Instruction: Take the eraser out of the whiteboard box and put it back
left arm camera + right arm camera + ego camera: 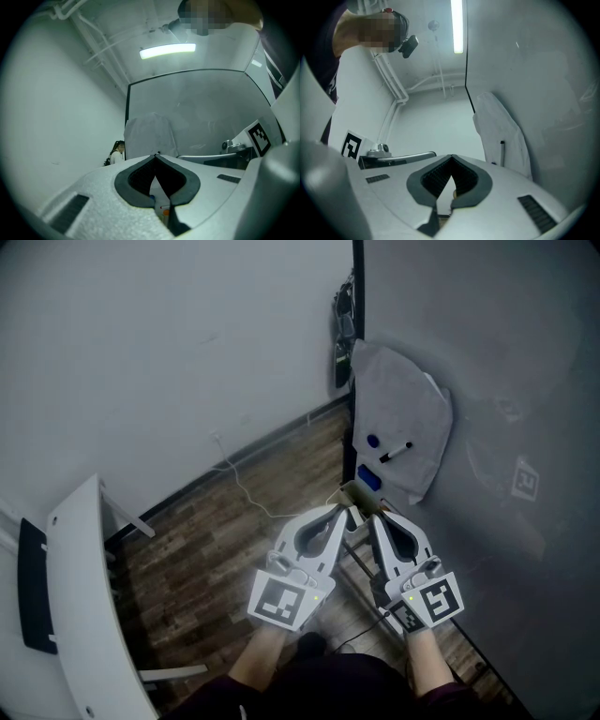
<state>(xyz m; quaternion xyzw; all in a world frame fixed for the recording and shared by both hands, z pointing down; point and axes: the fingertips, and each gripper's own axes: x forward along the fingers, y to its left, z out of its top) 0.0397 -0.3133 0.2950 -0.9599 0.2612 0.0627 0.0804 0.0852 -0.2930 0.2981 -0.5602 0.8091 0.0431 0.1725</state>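
Left gripper (348,511), right gripper (369,515): both closed, empty, tips at 6 o'clock of small olive whiteboard box (353,491); blue block (368,478), likely eraser, seated there. Fits pre-removal or post-return.

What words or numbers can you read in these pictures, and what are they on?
There are no readable words or numbers anywhere.
On the left hand-held gripper, the cube shows a black-and-white square pattern, no letters.
On the right hand-held gripper, the cube shows the same kind of pattern.
On the grey board, there is a faint square marker, no text.
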